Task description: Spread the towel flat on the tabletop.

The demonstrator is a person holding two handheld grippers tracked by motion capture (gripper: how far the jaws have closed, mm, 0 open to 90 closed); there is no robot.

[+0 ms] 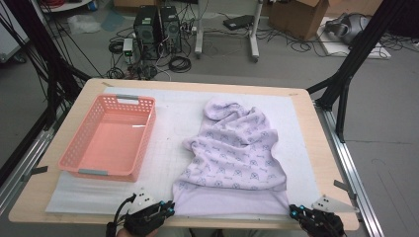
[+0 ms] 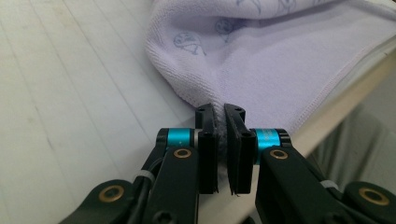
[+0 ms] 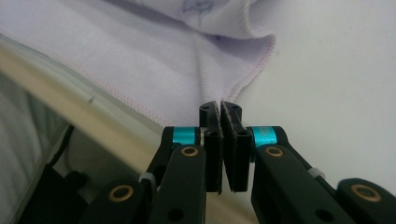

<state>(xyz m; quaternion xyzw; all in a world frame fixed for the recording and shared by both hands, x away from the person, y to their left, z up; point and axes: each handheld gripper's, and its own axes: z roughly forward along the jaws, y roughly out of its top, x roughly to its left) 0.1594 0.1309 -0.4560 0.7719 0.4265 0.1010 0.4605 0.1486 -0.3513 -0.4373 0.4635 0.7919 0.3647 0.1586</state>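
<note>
Towel (image 1: 232, 153) corners are pinched: the left gripper (image 2: 220, 112) is clamped on the near-left corner, the right gripper (image 3: 220, 108) on the near-right, both at the table's (image 1: 316, 148) front edge. Looks like a spread-and-fold. Next, lift evenly, keeping the hem taut. Long axis runs away from the person, bunched far end beside the pink basket (image 1: 109, 138).

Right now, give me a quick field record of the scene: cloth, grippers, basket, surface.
cloth: lilac printed towel, rumpled, near edge pulled to the table's front edge
left gripper: jaws shut on the towel's near-left corner
right gripper: jaws shut on the towel's near-right corner
basket: pink basket, left of the towel, apart from it
surface: white mat on wooden table
</note>
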